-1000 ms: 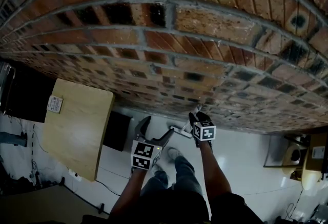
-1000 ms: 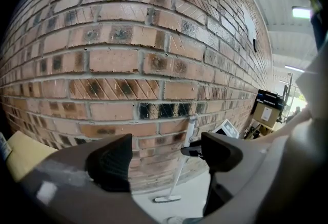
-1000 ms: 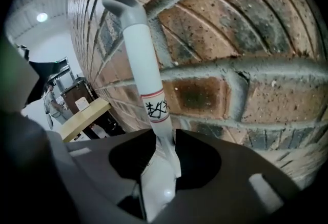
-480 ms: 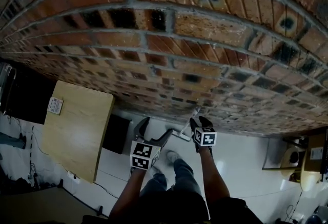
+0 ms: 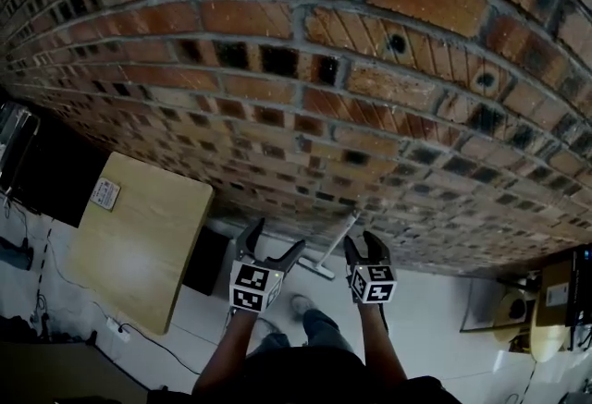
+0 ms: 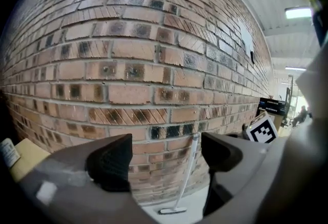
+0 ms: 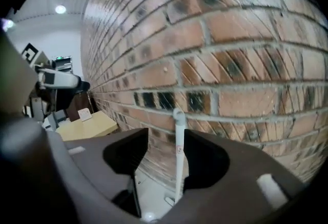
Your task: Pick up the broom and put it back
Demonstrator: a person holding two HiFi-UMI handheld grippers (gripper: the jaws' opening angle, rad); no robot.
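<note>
The left gripper [image 5: 276, 238] is held with its jaws well apart and nothing between them; the right gripper [image 5: 363, 243] is empty too, its jaws having just been opening, and its pads press on nothing. The broom [image 5: 339, 241] stands ahead of both, between the two in the head view, its pale handle leaning with its top against the brick wall [image 5: 305, 69] and its head on the white floor [image 5: 435, 300] at the wall's foot. In the right gripper view the broom [image 7: 179, 156] lines up inside the gap, close by the right-hand jaw but beyond the tips and not touching them; in the left gripper view the broom [image 6: 188, 171] stands farther off, seen through the opening near the right-hand jaw. The wall fills the whole space in front of the grippers, just behind the broom. To the left of the left gripper a wooden table [image 5: 139, 245] stands against the wall with a small card [image 5: 104, 194] on its top; a dark box [image 5: 205, 259] sits on the floor between that table and the left gripper. Below the grippers the person's shoe [image 5: 301, 303] rests on the floor; nothing lies between the jaws and the broom.
</note>
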